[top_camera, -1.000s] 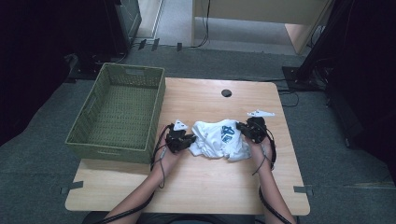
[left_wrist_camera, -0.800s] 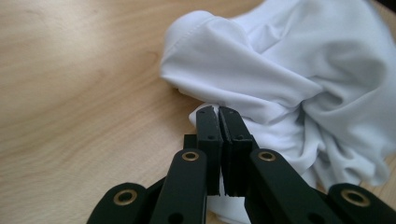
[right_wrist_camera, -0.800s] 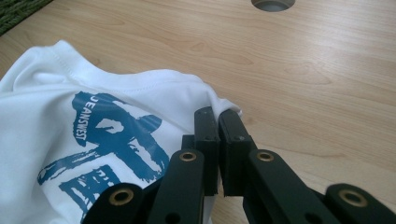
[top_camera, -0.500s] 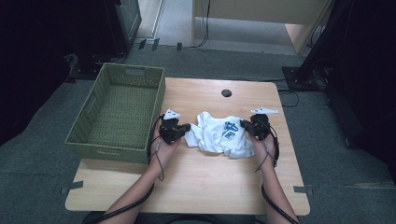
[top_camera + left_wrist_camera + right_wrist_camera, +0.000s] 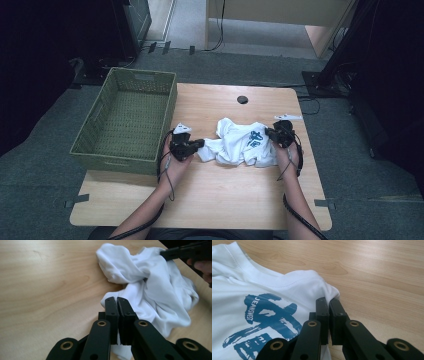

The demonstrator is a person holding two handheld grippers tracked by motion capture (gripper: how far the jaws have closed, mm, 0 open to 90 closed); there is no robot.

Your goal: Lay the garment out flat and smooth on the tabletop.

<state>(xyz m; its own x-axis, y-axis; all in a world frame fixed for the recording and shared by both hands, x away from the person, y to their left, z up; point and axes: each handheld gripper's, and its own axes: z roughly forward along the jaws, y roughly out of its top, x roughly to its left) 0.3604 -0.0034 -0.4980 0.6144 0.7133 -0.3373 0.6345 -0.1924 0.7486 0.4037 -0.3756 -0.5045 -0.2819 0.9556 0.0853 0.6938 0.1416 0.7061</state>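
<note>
White shirt [image 5: 242, 145] crumpled mid-desk [image 5: 200, 200]. Left gripper [image 5: 192, 146] pinching shirt's 9 o'clock edge; right gripper [image 5: 272, 134] pinching 3 o'clock edge. Green basket [image 5: 100, 150] at 9 o'clock, overhanging desk edge.

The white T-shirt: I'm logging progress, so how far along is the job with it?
Done: both grips are made. The left gripper and right gripper are each shut on an edge of the white T-shirt. In hand: it lies crumpled on the table between them. Left: probably spreading or folding it, then perhaps the green basket, which holds nothing.
</note>
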